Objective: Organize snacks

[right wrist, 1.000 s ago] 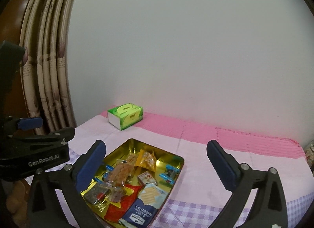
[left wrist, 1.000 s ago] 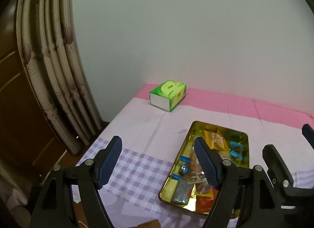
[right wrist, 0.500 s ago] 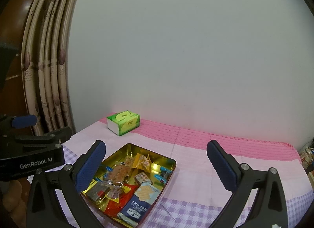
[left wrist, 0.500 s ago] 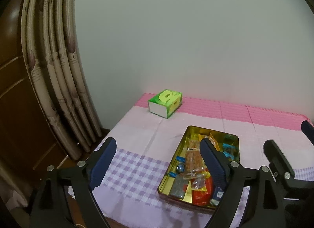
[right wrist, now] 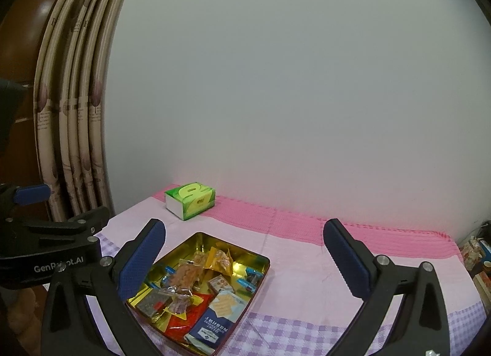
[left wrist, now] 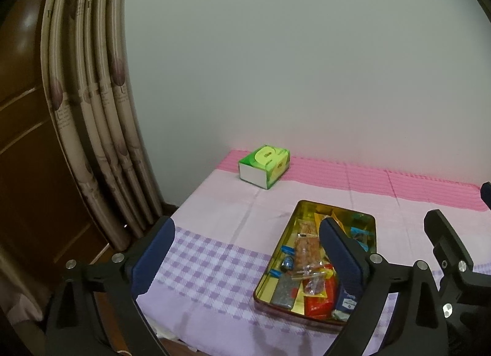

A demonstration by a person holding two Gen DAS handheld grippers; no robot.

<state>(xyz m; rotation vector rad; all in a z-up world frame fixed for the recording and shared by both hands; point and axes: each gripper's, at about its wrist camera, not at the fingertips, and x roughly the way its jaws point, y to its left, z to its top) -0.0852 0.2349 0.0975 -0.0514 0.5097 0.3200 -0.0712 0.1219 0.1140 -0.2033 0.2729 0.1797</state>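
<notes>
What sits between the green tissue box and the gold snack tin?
Nothing: only bare pale pink cloth separates the tissue box from the snack tin, clearest in the right wrist view.

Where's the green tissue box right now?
The green tissue box sits at the table's far left corner on the pink strip, near the wall, behind the gold snack tin.

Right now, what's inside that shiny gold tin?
The gold tin holds a pile of wrapped snacks: a blue packet, a red packet, an orange packet and small blue-wrapped candies. Whatever lies beneath the pile is covered.
</notes>
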